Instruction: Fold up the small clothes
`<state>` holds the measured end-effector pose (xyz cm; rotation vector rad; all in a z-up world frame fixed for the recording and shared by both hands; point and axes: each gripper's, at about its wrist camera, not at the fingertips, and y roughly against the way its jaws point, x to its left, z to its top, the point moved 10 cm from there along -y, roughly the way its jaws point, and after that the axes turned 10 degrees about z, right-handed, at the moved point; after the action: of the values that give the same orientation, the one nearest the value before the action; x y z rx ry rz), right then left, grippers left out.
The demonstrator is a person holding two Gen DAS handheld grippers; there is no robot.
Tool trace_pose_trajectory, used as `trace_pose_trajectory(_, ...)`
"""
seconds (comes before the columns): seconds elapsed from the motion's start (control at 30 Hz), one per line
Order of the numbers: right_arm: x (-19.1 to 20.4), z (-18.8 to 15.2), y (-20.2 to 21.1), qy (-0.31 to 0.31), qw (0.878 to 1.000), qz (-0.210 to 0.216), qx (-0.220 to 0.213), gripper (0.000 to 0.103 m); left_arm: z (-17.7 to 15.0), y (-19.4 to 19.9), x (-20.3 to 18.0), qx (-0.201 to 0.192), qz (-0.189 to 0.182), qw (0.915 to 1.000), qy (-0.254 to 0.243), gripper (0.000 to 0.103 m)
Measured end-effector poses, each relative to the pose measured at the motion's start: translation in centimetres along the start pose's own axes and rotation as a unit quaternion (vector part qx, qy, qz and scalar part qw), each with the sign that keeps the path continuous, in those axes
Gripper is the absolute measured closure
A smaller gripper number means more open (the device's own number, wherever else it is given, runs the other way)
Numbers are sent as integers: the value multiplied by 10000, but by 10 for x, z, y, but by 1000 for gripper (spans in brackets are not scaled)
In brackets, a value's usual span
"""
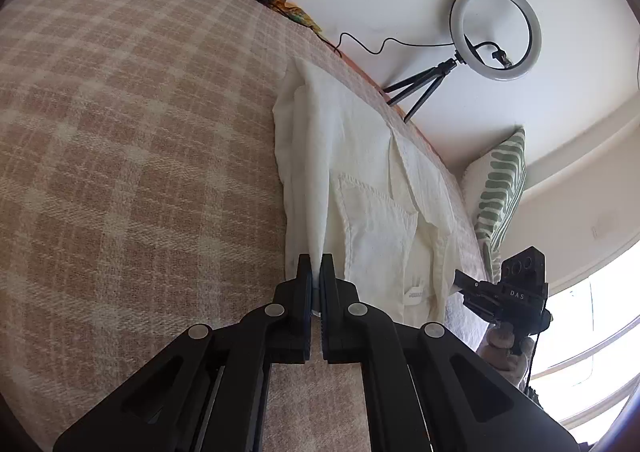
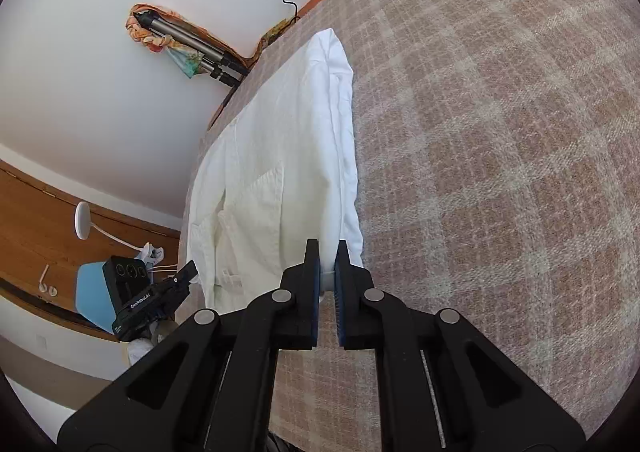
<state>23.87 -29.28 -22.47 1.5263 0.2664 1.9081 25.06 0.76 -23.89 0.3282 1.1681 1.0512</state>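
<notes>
A white shirt (image 1: 360,156) with a chest pocket lies in a long folded strip on the checked beige blanket (image 1: 140,132). My left gripper (image 1: 316,266) is shut on the shirt's near edge, with a thin fold of white cloth pinched between its pads. In the right wrist view the same shirt (image 2: 280,140) runs away from me along the bed's left side. My right gripper (image 2: 326,252) is shut on the shirt's near corner, and white fabric shows between its fingers. Each view shows the other hand-held unit at the shirt's near end (image 1: 516,292) (image 2: 136,292).
The checked blanket (image 2: 500,132) covers the whole bed. A ring light on a small tripod (image 1: 496,32) stands by the white wall. A green-striped pillow (image 1: 500,188) leans at the bed's edge. Folded tripod legs (image 2: 192,48) lie beyond the far edge. A white lamp (image 2: 82,220) stands on a wooden surface.
</notes>
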Motion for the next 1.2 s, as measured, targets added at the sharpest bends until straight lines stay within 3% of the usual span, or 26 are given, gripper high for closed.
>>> trace_pose_trajectory(0.1, 0, -2, 3, 355, 9987, -347, 92, 95, -1, 5, 0, -17, 86, 9998, -154, 100)
trace_pose_trajectory(0.13, 2, -2, 5, 561, 9969, -521, 178, 95, -1, 8, 2, 56, 167, 9997, -190, 95)
trace_pose_trajectory(0.2, 13, -1, 12, 901, 9927, -736, 335, 90, 4, 21, 4, -15, 286, 9991, -298, 94)
trace_pose_trajectory(0.27, 25, 10, 27, 1310, 9862, -981, 246, 74, 17, 37, 3, -278, 382, 9980, -414, 94)
trace_pose_trajectory(0.33, 45, 30, 41, 1693, 9810, -940, -98, 68, 35, 47, -6, -532, 485, 9952, -661, 94)
trace_pose_trajectory(0.5, 74, 87, 29, 2009, 9750, -833, -454, 67, 82, 36, -40, -931, 584, 9882, -1071, 94)
trace_pose_trajectory(0.63, 79, 111, -10, 2337, 9657, -1102, -249, 67, 105, 4, -62, -1019, 1023, 9766, -1593, 94)
trace_pose_trajectory(0.7, 81, 115, -31, 2490, 9609, -1206, -136, 67, 112, -13, -66, -921, 1059, 9772, -1591, 94)
trace_pose_trajectory(0.87, 74, 119, -70, 2869, 9443, -1607, 124, 67, 116, -46, -59, -744, 1469, 9681, -1890, 94)
trace_pose_trajectory(1.03, 58, 121, -93, 2974, 9357, -1866, 349, 67, 117, -67, -39, -701, 1869, 9606, -1934, 94)
trace_pose_trajectory(1.2, 39, 122, -106, 2922, 9331, -2040, 485, 67, 113, -82, -15, -632, 1943, 9652, -1631, 93)
